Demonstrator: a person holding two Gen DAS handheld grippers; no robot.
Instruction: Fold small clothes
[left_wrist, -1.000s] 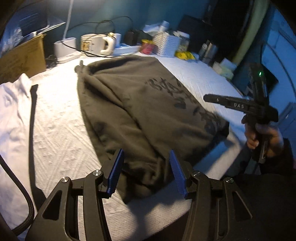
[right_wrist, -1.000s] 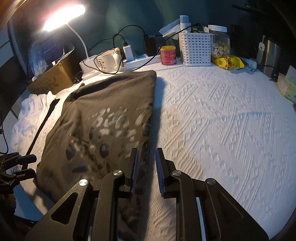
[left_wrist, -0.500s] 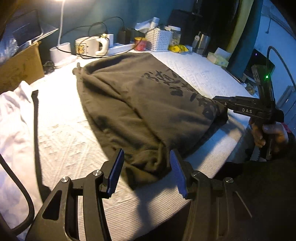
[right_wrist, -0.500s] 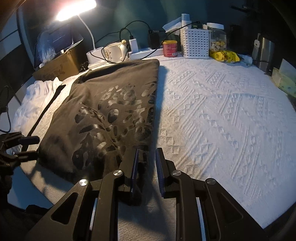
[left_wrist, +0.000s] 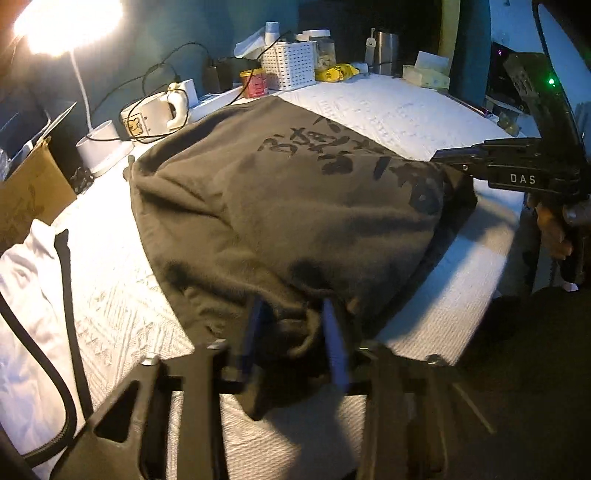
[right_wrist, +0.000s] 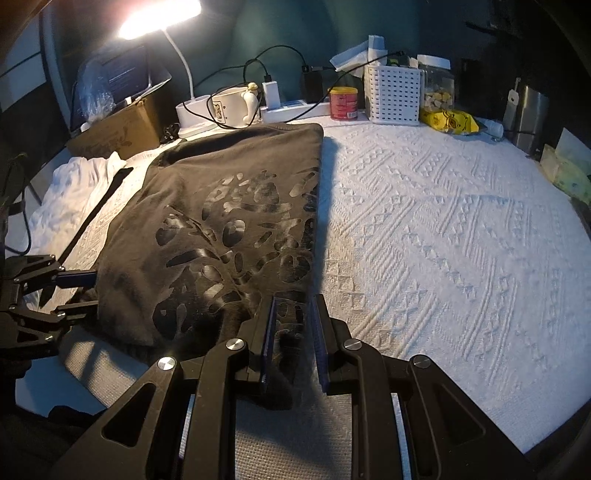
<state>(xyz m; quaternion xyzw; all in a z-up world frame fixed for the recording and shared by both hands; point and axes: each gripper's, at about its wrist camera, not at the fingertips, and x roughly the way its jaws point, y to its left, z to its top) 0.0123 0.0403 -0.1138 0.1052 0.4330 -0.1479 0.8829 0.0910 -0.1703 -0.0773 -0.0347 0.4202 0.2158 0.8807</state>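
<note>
Closing in since a second ago, the left gripper (left_wrist: 291, 332) is pinching the dark printed sweatshirt's (left_wrist: 280, 206) near hem — motion-blurred — on the white bedspread (right_wrist: 443, 240); the right gripper (right_wrist: 293, 332) is clamping its other corner.

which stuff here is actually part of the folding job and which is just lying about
In the job: dark printed garment, left gripper and right gripper, each at a near corner.

Lying about: white garment, mug, red tin, white basket, lamp.
</note>
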